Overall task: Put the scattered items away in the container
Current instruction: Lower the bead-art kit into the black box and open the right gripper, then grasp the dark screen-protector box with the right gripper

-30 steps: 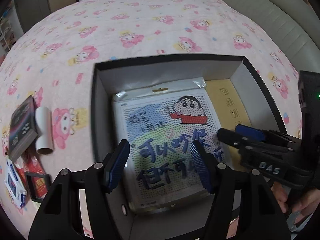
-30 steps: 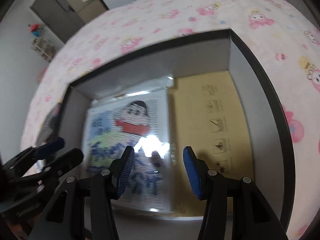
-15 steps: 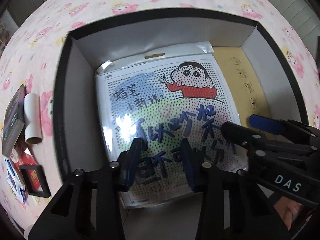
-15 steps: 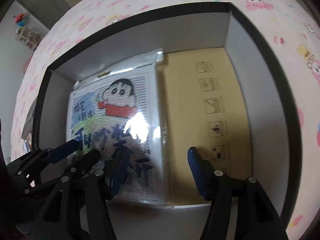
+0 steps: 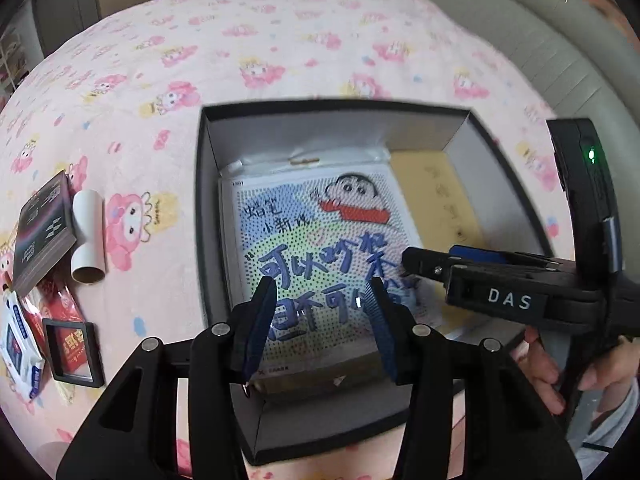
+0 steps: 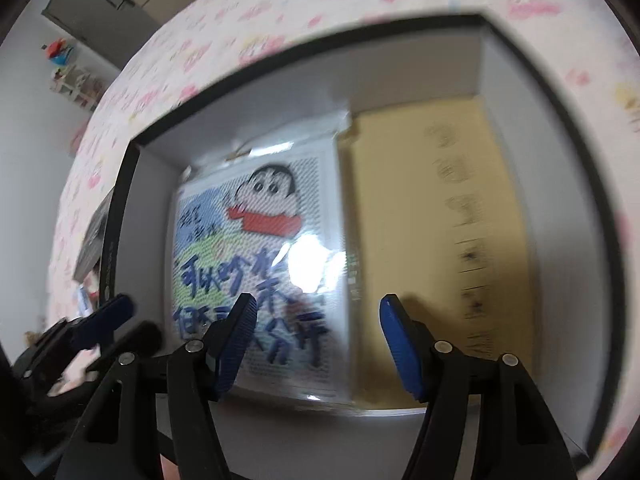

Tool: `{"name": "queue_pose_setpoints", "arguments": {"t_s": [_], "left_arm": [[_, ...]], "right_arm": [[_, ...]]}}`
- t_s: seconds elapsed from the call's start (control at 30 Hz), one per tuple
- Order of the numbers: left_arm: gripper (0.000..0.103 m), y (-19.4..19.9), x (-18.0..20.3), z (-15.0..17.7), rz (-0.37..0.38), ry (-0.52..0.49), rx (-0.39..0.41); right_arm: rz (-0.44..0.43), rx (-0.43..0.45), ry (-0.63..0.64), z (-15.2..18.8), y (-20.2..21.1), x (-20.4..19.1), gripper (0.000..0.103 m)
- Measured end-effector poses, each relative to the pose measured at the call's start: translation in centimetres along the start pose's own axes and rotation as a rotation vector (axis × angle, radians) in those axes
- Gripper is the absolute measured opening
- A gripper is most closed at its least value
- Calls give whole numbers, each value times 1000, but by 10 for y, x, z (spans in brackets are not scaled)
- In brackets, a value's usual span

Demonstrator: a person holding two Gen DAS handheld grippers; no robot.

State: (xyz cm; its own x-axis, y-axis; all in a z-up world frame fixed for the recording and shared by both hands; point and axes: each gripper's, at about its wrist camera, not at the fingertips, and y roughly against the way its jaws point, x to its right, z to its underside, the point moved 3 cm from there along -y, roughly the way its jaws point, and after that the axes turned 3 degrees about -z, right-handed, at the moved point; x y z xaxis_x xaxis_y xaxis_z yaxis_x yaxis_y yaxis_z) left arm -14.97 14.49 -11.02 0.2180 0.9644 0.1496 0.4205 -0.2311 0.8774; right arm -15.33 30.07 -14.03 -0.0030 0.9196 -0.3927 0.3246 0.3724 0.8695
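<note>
We see the leftover clutter, with the cardboard tube (image 5: 89, 237) lying long axis 12-to-6 on the bed (image 5: 280, 52), out at 9 o'clock from the left gripper (image 5: 320, 316), the nearer one. Both it and the right gripper (image 6: 316, 340) hang spread and empty over the box (image 5: 202, 216), where the cartoon packet (image 5: 316, 248) lies flat.

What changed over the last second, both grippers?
The left gripper dipped low over the box, its jaws narrowing, then pulled back up and reopened, empty. The right gripper stayed open over the box, shifting little. The cartoon pack still lies flat inside; the cardboard tube and dark book remain outside on the blanket.
</note>
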Motion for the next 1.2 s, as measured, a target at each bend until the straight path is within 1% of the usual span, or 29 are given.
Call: {"name": "queue_pose_setpoints", "arguments": {"t_s": [0.07,0.17,0.23,0.27,0.33,0.4,0.47,0.53,0.6,0.73,0.93,1.03,1.1,1.2], "left_arm": [[54,14,-2,3,9,2,38],[56,34,-4,7,2,-3,79],[58,48,-7,11,1,-10,101],[61,55,-9,13,1,-14,114],[62,70,-15,18,-3,-24,137],[62,83,-21,21,-4,-27,158],[62,96,-28,25,1,-21,176],[62,109,-38,30,8,-9,194],[62,123,-50,35,13,12,212],[62,141,-79,45,-4,71,238],[62,148,-141,59,-40,221,252],[62,142,-170,63,-69,299,260],[62,132,-191,62,-89,363,257],[61,106,-228,49,-126,471,227]], "right_arm": [[19,56,5,5,15,-3,62],[46,139,12,13,37,-8,62],[49,177,32,14,39,-19,62],[52,195,48,18,44,-25,62],[58,230,81,27,53,-38,62],[81,275,106,33,53,-59,62],[99,323,139,39,66,-75,62],[106,352,163,43,71,-89,62],[91,369,186,46,75,-107,62],[36,366,253,47,72,-140,62],[-13,325,335,37,43,-193,62],[-1,294,358,26,17,-214,62],[8,273,373,18,-1,-227,62],[21,242,395,7,-28,-248,62]]}}
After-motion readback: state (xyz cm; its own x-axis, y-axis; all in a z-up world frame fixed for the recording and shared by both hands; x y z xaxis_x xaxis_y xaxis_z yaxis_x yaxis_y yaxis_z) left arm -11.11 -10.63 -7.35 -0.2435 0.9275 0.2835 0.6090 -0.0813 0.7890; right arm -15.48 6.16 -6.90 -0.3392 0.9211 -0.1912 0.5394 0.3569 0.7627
